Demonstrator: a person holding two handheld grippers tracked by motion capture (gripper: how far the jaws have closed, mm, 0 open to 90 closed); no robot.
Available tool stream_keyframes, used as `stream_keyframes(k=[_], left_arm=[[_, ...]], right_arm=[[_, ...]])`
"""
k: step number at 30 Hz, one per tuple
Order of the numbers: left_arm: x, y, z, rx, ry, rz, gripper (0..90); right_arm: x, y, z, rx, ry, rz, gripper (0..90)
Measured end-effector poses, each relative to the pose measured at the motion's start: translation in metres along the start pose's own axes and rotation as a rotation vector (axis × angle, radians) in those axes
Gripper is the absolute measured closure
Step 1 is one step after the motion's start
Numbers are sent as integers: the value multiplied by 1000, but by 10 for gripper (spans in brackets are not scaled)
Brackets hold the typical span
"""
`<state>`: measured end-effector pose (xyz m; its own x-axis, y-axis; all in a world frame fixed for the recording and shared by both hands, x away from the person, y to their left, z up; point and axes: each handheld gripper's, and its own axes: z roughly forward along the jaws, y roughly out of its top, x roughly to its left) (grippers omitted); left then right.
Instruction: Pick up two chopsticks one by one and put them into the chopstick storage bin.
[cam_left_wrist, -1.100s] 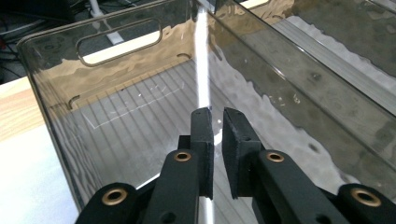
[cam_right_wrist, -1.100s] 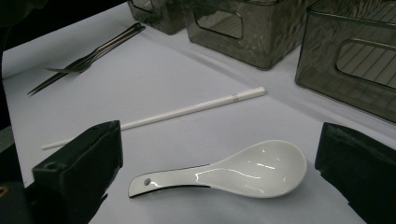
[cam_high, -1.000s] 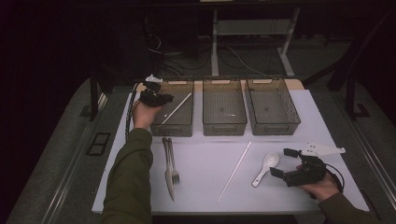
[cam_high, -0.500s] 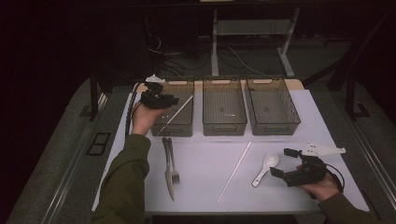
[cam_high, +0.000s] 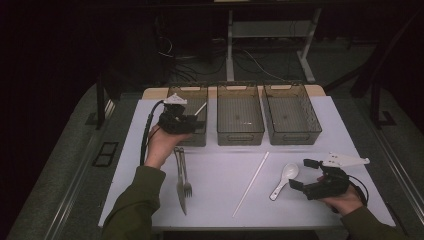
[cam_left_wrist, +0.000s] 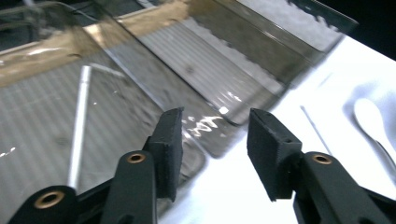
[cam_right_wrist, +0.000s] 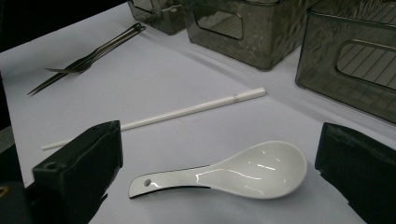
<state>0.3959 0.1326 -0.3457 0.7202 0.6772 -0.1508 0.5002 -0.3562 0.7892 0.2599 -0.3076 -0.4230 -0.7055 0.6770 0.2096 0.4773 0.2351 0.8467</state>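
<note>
My left gripper (cam_high: 192, 123) hovers over the front of the left bin (cam_high: 176, 94). Its jaws have just been opening and stand open with nothing between them (cam_left_wrist: 215, 126). A white chopstick (cam_left_wrist: 78, 130) lies inside that bin, seen too in the high view as a chopstick (cam_high: 200, 108) leaning against the bin's wall. At the table's right, my right gripper (cam_high: 301, 174) rests low and wide open (cam_right_wrist: 219, 149). A white ceramic spoon (cam_right_wrist: 243, 172) lies flat on the table between its fingers, untouched, its bowl toward the right finger (cam_right_wrist: 359, 163).
Three dark see-through bins stand in a row at the back: left, middle (cam_high: 240, 137) and right (cam_high: 295, 136). A second white chopstick (cam_high: 252, 184) lies mid-table beside the spoon (cam_high: 285, 179). A fork and knife (cam_high: 182, 181) lie near the left forearm.
The left hand has shifted right, from the left bin's outer side to over its front part, and its jaws have opened. The right hand and spoon have not moved.
</note>
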Motion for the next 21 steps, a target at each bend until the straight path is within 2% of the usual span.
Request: stream_keyframes(k=[6,10,15,17,21], left_arm=[[-21,-14,2,-24,-46,17,500],[-33,-27,9,-35,-73,24,479],[-52,-43,21,-4,-96,52,464],[-60,-46,23,-3,-101,50,460],[-77,-51,32,2,-109,83,463]], right_arm=[[0,0,0,-2,1,1,9],[0,0,1,-2,3,0,9],[0,0,1,0,4,-3,9],[0,0,1,3,3,-2,9],[1,0,1,7,2,-8,9]])
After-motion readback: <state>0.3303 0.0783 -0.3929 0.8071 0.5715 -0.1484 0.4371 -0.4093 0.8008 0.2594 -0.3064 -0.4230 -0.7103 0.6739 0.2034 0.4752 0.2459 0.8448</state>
